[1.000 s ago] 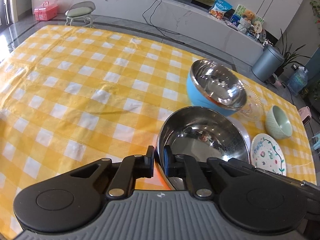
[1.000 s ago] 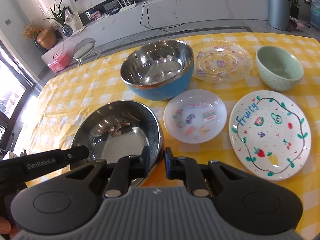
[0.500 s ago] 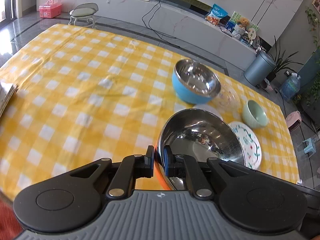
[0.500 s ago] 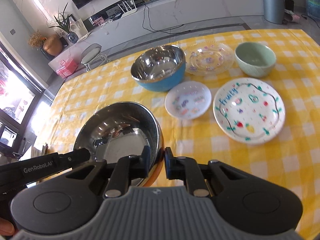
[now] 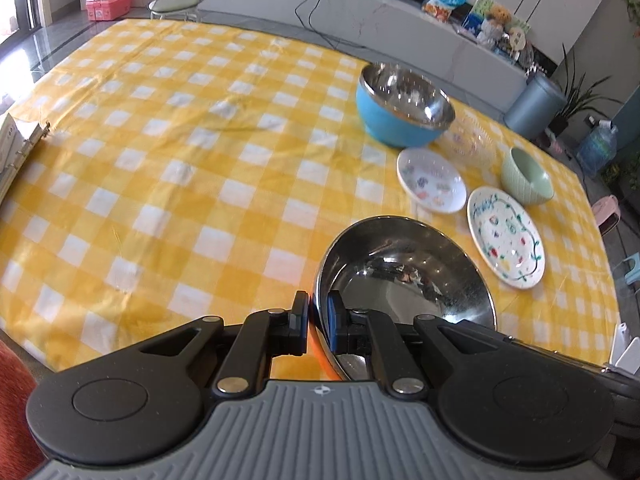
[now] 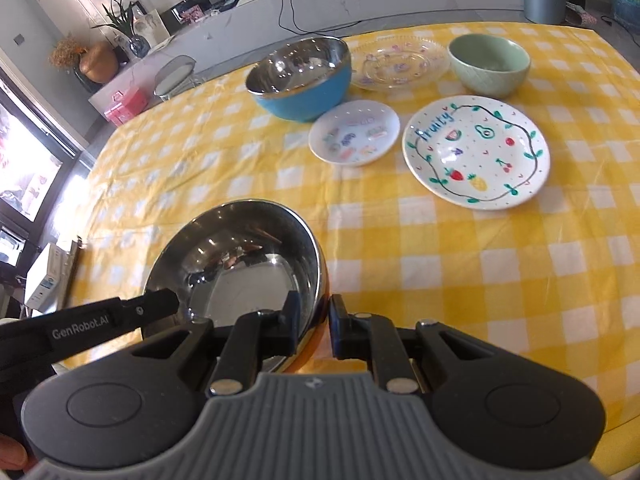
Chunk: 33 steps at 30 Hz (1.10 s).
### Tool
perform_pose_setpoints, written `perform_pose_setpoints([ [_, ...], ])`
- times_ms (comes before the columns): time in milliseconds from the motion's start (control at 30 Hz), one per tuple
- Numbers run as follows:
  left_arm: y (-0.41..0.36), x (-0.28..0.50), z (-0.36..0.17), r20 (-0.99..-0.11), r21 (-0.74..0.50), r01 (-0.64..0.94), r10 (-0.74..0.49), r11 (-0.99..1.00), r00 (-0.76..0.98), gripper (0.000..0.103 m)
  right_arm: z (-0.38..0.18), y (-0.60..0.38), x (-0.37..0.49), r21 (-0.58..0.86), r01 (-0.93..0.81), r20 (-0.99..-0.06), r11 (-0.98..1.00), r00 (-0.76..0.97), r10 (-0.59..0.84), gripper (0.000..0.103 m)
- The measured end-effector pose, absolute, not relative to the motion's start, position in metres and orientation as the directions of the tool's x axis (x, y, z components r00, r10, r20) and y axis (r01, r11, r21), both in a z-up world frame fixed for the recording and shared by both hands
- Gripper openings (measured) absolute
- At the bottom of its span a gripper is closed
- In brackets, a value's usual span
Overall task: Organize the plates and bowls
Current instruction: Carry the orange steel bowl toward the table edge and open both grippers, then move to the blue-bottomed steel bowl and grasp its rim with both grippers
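A steel bowl with an orange outside [image 5: 404,276] [image 6: 240,256] hangs above the yellow checked tablecloth [image 5: 180,168]. My left gripper [image 5: 318,320] is shut on its rim at one side. On the opposite rim my right gripper [image 6: 314,320] is shut as well. The left gripper's finger [image 6: 152,306] shows at the bowl's left edge in the right wrist view. Farther off stand a blue steel-lined bowl [image 5: 404,108] [image 6: 300,76], a small white plate [image 5: 431,180] [image 6: 354,132], a fruit-patterned plate [image 5: 506,238] [image 6: 476,152], a clear glass plate [image 6: 400,64] and a green bowl [image 5: 526,176] [image 6: 488,64].
A binder and papers [image 5: 12,148] lie at the table's left edge. A red cushion [image 5: 16,400] sits near the front left corner. Beyond the table are a stool [image 5: 176,0], a pink box [image 5: 108,2], a grey bin [image 5: 534,104] and a white counter [image 5: 360,12].
Both grippers have carried the steel bowl back toward the near edge, away from the other dishes. The dishes now look smaller and farther off, and the small white plate is uncovered.
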<state>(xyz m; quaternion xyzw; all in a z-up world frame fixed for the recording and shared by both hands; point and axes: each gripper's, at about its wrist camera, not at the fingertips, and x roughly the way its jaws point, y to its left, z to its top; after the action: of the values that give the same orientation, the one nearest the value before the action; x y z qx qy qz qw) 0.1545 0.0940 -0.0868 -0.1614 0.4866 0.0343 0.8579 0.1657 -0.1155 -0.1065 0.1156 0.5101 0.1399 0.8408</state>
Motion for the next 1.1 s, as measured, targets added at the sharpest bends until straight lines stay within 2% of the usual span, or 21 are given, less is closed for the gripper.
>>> perform_pose_setpoints([
  [400, 0.088, 0.155, -0.102, -0.863, -0.229, -0.220, -0.093, 0.948, 0.497, 0.010, -0.121, -0.125, 0.169, 0.357, -0.103, -0.834, 0.929, 0.413, 0.366, 0.014],
  [700, 0.092, 0.156, -0.104, -0.867, -0.261, -0.222, -0.126, 0.939, 0.483, 0.012, -0.119, -0.118, 0.167, 0.345, -0.129, -0.835, 0.930, 0.411, 0.366, 0.026],
  [767, 0.093, 0.155, -0.103, -0.866, -0.263, -0.226, -0.126, 0.938, 0.484, 0.023, -0.117, -0.118, 0.168, 0.351, -0.132, -0.832, 0.927, 0.411, 0.373, 0.031],
  [833, 0.094, 0.155, -0.100, -0.860, -0.269, -0.231, -0.125, 0.935, 0.494, 0.045, -0.114, -0.118, 0.168, 0.348, -0.136, -0.829, 0.927, 0.418, 0.372, 0.036],
  [900, 0.096, 0.154, -0.096, -0.851, -0.287, -0.231, -0.136, 0.930, 0.508, 0.052, -0.111, -0.117, 0.167, 0.330, -0.142, -0.828, 0.933, 0.431, 0.359, 0.040],
  [1100, 0.102, 0.152, -0.076, -0.825, -0.300, -0.243, -0.123, 0.923, 0.551, 0.054, -0.092, -0.123, 0.163, 0.298, -0.147, -0.805, 0.943, 0.493, 0.331, 0.046],
])
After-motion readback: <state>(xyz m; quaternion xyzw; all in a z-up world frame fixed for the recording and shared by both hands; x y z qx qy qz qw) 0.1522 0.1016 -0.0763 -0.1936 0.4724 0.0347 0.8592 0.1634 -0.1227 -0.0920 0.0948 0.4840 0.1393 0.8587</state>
